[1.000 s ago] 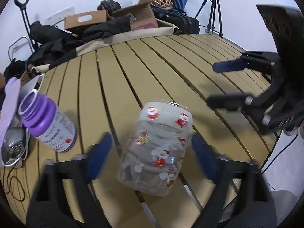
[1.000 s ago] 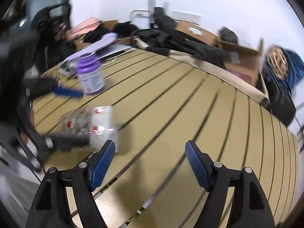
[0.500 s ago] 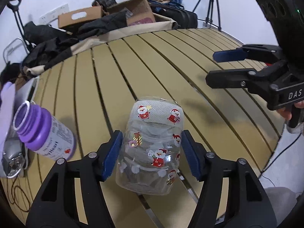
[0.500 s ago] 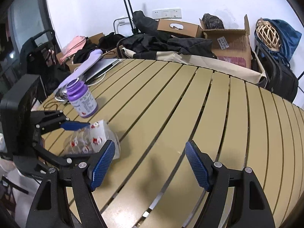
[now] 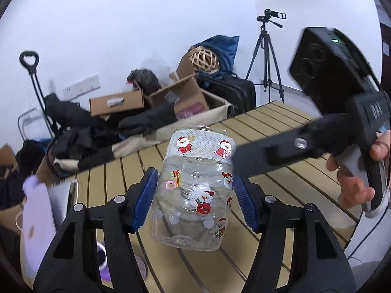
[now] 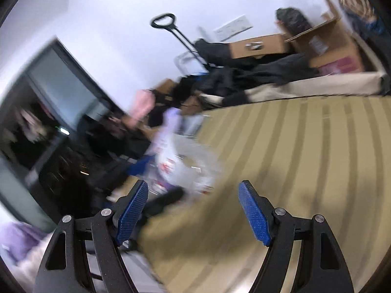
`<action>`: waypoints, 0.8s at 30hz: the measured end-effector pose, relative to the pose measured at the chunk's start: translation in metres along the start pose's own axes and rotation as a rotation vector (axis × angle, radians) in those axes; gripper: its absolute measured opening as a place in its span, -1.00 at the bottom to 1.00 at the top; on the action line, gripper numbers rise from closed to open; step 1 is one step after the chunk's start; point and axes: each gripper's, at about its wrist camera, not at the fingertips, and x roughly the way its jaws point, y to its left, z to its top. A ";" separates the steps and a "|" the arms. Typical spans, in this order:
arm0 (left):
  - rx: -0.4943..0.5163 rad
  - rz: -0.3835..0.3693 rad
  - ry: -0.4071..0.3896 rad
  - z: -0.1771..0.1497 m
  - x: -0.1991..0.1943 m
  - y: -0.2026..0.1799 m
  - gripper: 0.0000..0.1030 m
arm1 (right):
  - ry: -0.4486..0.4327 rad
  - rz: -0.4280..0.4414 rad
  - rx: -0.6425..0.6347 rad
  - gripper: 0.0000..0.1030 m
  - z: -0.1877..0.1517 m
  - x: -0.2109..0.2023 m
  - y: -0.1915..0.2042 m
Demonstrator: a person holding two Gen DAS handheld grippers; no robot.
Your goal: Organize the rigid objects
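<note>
My left gripper (image 5: 193,200) is shut on a clear plastic jar (image 5: 195,185) with Santa stickers and holds it lifted above the slatted wooden table (image 5: 276,178), tilted away from me. My right gripper (image 6: 193,210) is open and empty. In the left wrist view it reaches in from the right, with one finger (image 5: 281,151) close beside the jar's upper right. The right wrist view is blurred; the jar (image 6: 185,163) shows as a pale smear ahead of the open fingers. A purple-lidded bottle (image 5: 102,263) lies low on the table under my left gripper.
A pale purple object (image 5: 36,210) and a laptop (image 5: 61,195) lie at the table's left edge. Beyond the far edge are dark clothes (image 5: 97,134), cardboard boxes (image 5: 180,97), a wicker ball (image 5: 204,58), a tripod with a camera (image 5: 266,56) and a trolley handle (image 5: 30,61).
My left gripper closed on the jar and lifted it off the table, tilting up. My right gripper swung left, close to the jar, staying open.
</note>
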 end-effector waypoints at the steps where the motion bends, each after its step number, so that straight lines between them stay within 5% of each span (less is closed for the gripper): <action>1: 0.002 0.001 -0.008 0.003 0.000 0.001 0.14 | 0.000 0.013 0.023 0.57 0.004 0.004 -0.001; 10: -0.069 -0.062 -0.054 0.013 0.003 0.023 0.14 | 0.019 0.131 0.203 0.57 0.025 0.035 -0.032; 13: -0.087 -0.079 -0.048 0.015 0.006 0.029 0.18 | 0.005 0.154 0.205 0.35 0.027 0.035 -0.033; 15: -0.094 -0.089 -0.046 0.016 0.005 0.033 0.22 | 0.000 0.117 0.162 0.28 0.030 0.035 -0.027; 17: -0.061 -0.041 -0.039 0.015 0.004 0.033 0.56 | -0.010 0.036 0.092 0.27 0.033 0.033 -0.016; 20: 0.011 0.038 -0.022 0.011 -0.002 0.035 0.81 | -0.036 -0.222 -0.095 0.27 0.041 0.031 0.010; 24: 0.029 0.125 -0.010 0.011 -0.004 0.049 0.86 | -0.018 -0.393 -0.218 0.27 0.048 0.045 0.027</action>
